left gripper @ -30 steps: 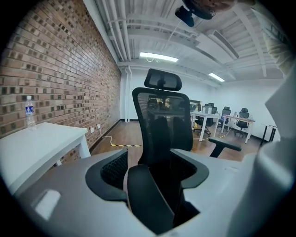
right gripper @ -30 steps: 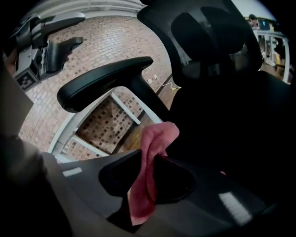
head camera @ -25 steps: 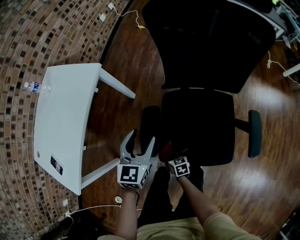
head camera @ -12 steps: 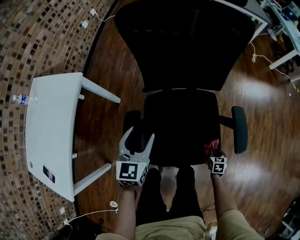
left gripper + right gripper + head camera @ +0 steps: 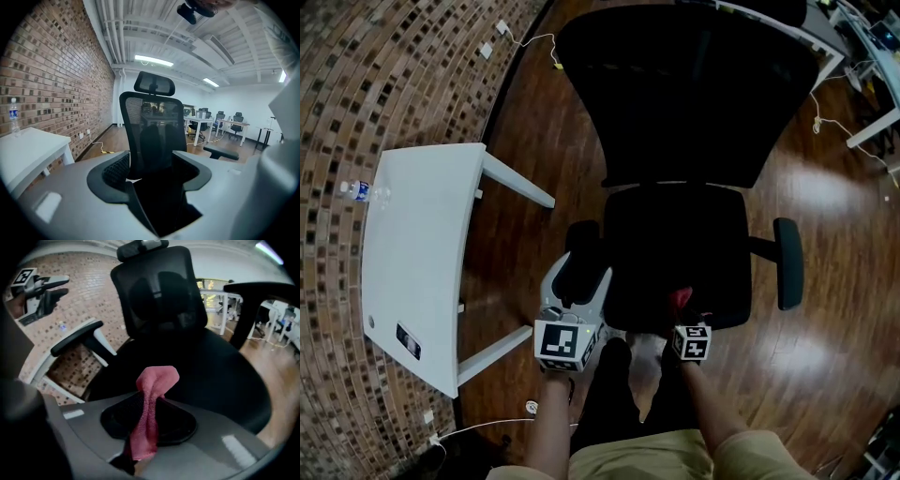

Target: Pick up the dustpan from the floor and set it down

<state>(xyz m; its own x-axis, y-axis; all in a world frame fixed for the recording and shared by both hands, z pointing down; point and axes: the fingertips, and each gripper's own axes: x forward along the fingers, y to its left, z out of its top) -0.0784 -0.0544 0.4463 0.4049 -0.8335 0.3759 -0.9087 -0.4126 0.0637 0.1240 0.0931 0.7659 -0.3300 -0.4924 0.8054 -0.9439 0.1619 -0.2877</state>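
No dustpan shows in any view. My right gripper (image 5: 682, 314) is shut on a pink cloth (image 5: 680, 299) at the front edge of the black office chair's seat (image 5: 675, 244). In the right gripper view the cloth (image 5: 152, 399) stands up pinched between the dark pads, my right gripper (image 5: 146, 425) held over the seat (image 5: 211, 371). My left gripper (image 5: 578, 279) is open beside the chair's left armrest (image 5: 581, 246). The left gripper view shows my left gripper (image 5: 152, 180) with a gap and nothing in it, facing the chair's backrest (image 5: 152, 122).
A white table (image 5: 417, 253) stands to the left on the wooden floor, with a water bottle (image 5: 358, 191) on it. The chair's right armrest (image 5: 788, 262) juts out at the right. A cable (image 5: 487, 422) trails on the floor behind me. Desks and chairs (image 5: 225, 126) fill the far room.
My right gripper swung out to the seat's right front corner with the cloth, then came back toward the middle of the seat's front edge. The left gripper stayed by the left armrest.
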